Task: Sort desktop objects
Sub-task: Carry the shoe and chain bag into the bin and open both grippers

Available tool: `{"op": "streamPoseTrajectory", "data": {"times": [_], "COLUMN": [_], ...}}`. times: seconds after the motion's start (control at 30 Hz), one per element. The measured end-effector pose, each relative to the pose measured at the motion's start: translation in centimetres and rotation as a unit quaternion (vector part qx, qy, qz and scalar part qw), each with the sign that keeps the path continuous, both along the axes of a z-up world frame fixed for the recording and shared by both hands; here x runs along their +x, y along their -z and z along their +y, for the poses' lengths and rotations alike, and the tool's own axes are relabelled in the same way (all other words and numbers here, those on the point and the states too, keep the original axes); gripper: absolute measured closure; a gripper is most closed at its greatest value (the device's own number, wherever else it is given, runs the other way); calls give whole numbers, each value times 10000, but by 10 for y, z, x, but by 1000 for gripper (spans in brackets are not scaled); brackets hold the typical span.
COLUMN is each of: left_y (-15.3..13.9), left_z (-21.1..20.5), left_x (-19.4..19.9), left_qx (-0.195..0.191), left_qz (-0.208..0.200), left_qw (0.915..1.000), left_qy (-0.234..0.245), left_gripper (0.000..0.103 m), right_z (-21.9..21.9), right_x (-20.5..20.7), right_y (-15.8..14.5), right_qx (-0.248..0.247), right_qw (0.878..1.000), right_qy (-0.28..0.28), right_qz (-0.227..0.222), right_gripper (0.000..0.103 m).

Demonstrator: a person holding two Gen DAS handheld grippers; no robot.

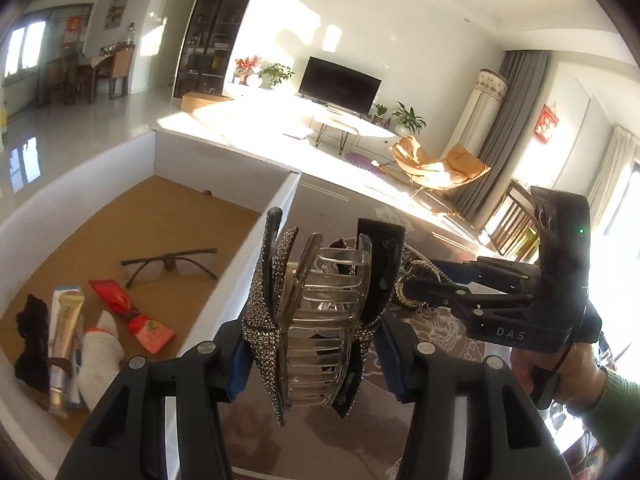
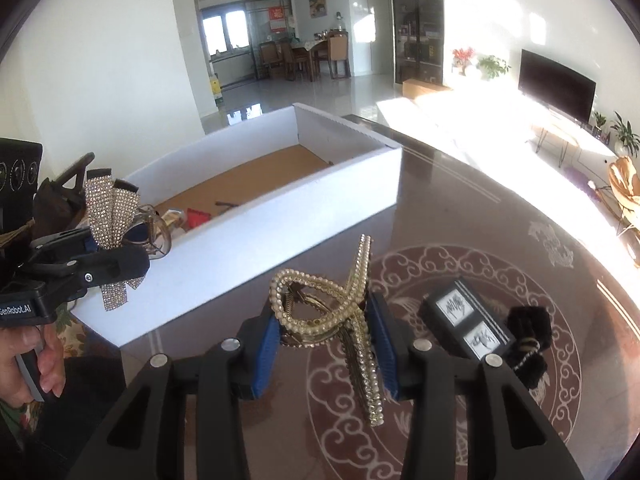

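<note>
The left gripper [image 1: 316, 344] is clamped on a rhinestone hair claw [image 1: 308, 320], held in the air just beside the white box [image 2: 256, 232]. The right gripper [image 2: 326, 344] pinches a pearl hair clip [image 2: 332, 316] above the patterned table [image 2: 460, 420], near the box's long wall. Glasses [image 1: 170, 266] lie inside the box.

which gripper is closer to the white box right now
Left. The left gripper, shut on a rhinestone hair claw, hangs right beside the white box at its near wall. The right gripper, shut on a pearl hair claw, is farther out over the table.
</note>
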State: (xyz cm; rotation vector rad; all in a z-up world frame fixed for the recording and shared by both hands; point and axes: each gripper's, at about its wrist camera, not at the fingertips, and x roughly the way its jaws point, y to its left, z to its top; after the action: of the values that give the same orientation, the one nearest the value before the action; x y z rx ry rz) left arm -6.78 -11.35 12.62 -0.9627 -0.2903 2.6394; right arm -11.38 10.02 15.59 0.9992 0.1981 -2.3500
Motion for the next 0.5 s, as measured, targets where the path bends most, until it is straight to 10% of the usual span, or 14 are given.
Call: {"op": "streamPoseTrajectory", "data": {"times": [0.23, 0.43, 0.5], "left_y": [15, 65, 76], "left_z": [-112, -141, -140], "left_x": [-22, -26, -26], "left_qx": [-409, -485, -551], "left_qz": [-617, -1389, -1526], "left_qw": [9923, 9822, 9794], "left_qy": [-989, -1172, -1205], "left_gripper": [50, 49, 42], "right_z": [-148, -233, -241], "right_x": [-27, -46, -50], "right_y": [-28, 24, 39], "right_qx": [-246, 373, 479], "right_qw": [9952, 9896, 9884], "right_qy": [-927, -1343, -1302], "right_qz": [211, -359, -613], "right_gripper": [60, 59, 42]}}
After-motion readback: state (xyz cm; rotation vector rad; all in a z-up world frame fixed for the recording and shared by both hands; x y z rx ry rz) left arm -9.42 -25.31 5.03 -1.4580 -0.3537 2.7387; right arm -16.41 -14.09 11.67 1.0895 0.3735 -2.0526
